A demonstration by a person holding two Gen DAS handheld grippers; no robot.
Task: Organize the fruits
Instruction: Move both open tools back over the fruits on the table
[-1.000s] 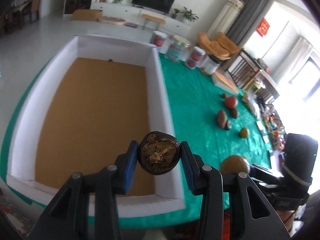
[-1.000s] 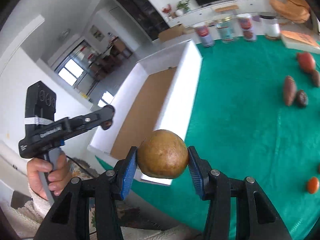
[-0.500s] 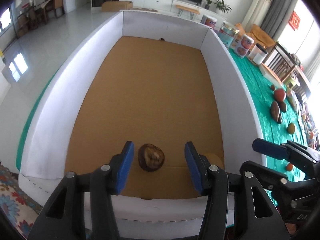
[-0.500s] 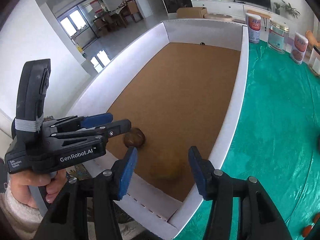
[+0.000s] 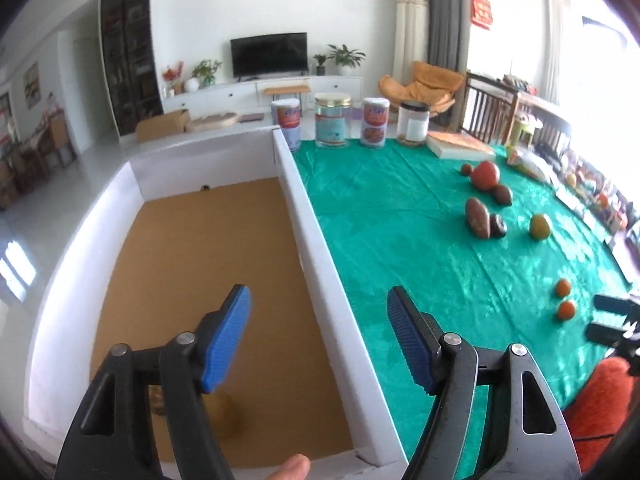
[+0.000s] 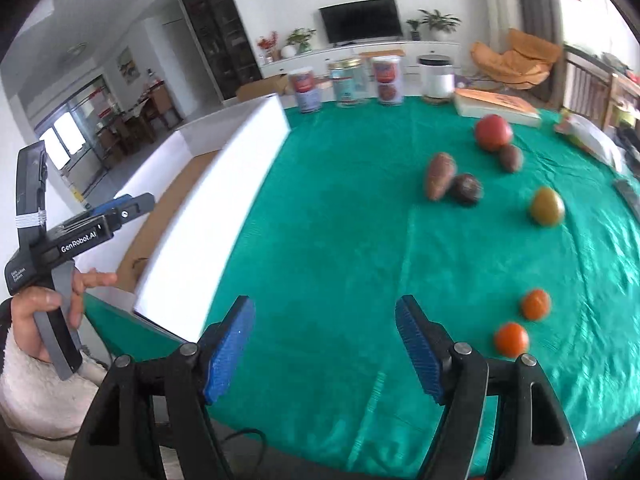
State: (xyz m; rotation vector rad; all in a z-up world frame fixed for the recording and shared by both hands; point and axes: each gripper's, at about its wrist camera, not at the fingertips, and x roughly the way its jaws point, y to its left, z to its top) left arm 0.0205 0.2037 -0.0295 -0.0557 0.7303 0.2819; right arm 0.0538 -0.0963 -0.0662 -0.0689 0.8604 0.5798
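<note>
My left gripper (image 5: 320, 340) hangs over the near right wall of the white box (image 5: 316, 264), its jaws opening with nothing between them. On the box's brown floor by the near wall lie a tan round fruit (image 5: 226, 416) and a dark fruit (image 5: 156, 400), half hidden behind my left finger. My right gripper (image 6: 324, 348) is over the green cloth (image 6: 320, 220), jaws opening and empty. Ahead of it lie two small orange fruits (image 6: 511, 339), a yellow-green fruit (image 6: 547, 207), a long brown fruit (image 6: 439, 175), a dark round fruit (image 6: 466, 189) and a red fruit (image 6: 493, 132).
Several jars and cans (image 6: 352, 80) stand along the cloth's far edge, with a flat book (image 6: 496, 106) beside them. A hand (image 6: 48, 312) holds the left gripper (image 6: 120, 208) beside the box wall (image 6: 224, 208). The table's near edge runs just under my right fingers.
Both grippers opened and let go of their fruits, which now lie on the box floor. Both then swung right, away from the box interior toward the green cloth.
</note>
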